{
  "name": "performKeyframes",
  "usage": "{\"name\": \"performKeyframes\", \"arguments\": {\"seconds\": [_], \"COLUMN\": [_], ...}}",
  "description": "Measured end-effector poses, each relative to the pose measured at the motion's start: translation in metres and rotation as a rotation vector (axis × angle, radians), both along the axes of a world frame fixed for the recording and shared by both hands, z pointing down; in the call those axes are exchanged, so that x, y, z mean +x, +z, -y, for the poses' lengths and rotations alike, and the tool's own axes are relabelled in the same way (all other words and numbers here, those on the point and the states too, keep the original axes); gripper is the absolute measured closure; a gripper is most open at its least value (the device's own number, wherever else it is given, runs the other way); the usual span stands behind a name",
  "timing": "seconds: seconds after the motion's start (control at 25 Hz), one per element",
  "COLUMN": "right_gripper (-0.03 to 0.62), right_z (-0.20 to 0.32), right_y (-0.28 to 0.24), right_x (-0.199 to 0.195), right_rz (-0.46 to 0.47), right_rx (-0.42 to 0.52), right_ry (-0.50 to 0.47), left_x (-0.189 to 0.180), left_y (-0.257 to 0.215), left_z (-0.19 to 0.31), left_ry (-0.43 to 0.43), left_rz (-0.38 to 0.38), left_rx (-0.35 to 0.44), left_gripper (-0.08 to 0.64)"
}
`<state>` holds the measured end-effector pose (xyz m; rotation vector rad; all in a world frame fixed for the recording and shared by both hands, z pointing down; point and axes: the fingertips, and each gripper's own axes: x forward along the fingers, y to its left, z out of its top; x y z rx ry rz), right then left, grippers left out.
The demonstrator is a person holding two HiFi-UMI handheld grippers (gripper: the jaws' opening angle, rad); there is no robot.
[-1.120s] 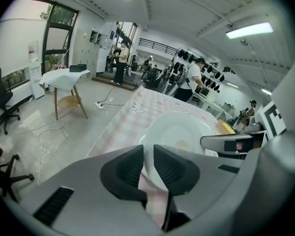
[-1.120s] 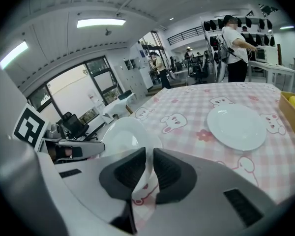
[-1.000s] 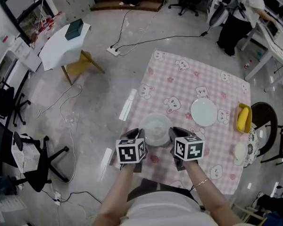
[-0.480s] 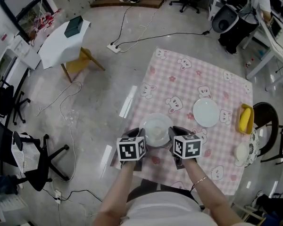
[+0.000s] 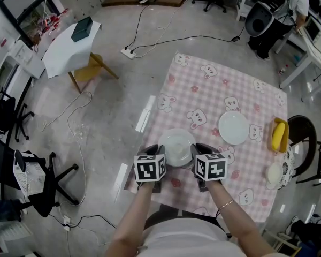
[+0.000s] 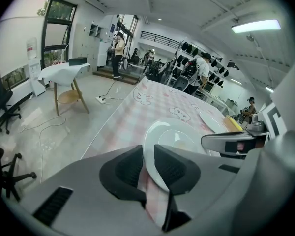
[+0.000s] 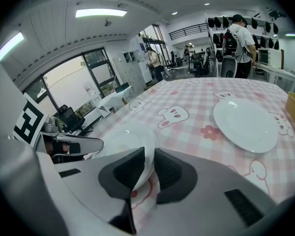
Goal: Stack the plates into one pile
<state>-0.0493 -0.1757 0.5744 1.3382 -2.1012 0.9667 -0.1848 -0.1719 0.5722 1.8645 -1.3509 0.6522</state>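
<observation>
Pink bunny-print tablecloth (image 5: 203, 92), yellow tray (image 5: 279, 134)

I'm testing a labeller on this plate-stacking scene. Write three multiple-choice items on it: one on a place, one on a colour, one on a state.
1. Where does the free plate lie?
A. on the floor
B. on the checked tablecloth
C. on a chair

2. What colour is the held plate?
A. white
B. blue
C. black

3. How does the left gripper stand?
A. open and empty
B. shut on a cup
C. shut on the held plate's rim

Key: 1 B, it rests flat on the cloth, right of the held plate; 2 A, it shows white in every view; 3 C, the rim sits pinched between its jaws.
</observation>
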Motion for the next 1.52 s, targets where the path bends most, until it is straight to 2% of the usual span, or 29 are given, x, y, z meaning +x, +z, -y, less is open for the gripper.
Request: {"name": "performKeyframes", "arguments": {"seconds": [0.64, 0.88, 1.04, 1.2, 1.52], "right_gripper": [0.517, 0.522, 0.523, 0.528, 0.528], "right_z": [0.003, 0.008, 0.009, 0.003, -0.020], "right_y": [-0.001, -0.023, -0.037, -0.048, -0.051], "right_x": [0.007, 0.021, 0.055, 0.103, 0.196], "right_rz": [0.026, 0.051, 0.061, 0.056, 0.009], "right_rx": [0.028, 0.087, 0.123, 0.155, 0.182], "right_ry": [0.017, 0.062, 0.122, 0.232, 0.410], "left_x": [-0.002, 0.002, 0.039, 0.087, 0.175], "left_y": [-0.001, -0.027, -0.045, -0.058, -0.056], "left_z": [0.002, 0.013, 0.025, 0.033, 0.031], "left_ry": [-0.034, -0.001, 0.057, 0.152, 0.325], "left_rz": [0.006, 0.063, 0.051, 0.021, -0.008], "left_rx": [0.037, 0.119, 0.167, 0.199, 0.208], "left_gripper": [0.471, 0.471, 0.471, 0.471, 0.471]}}
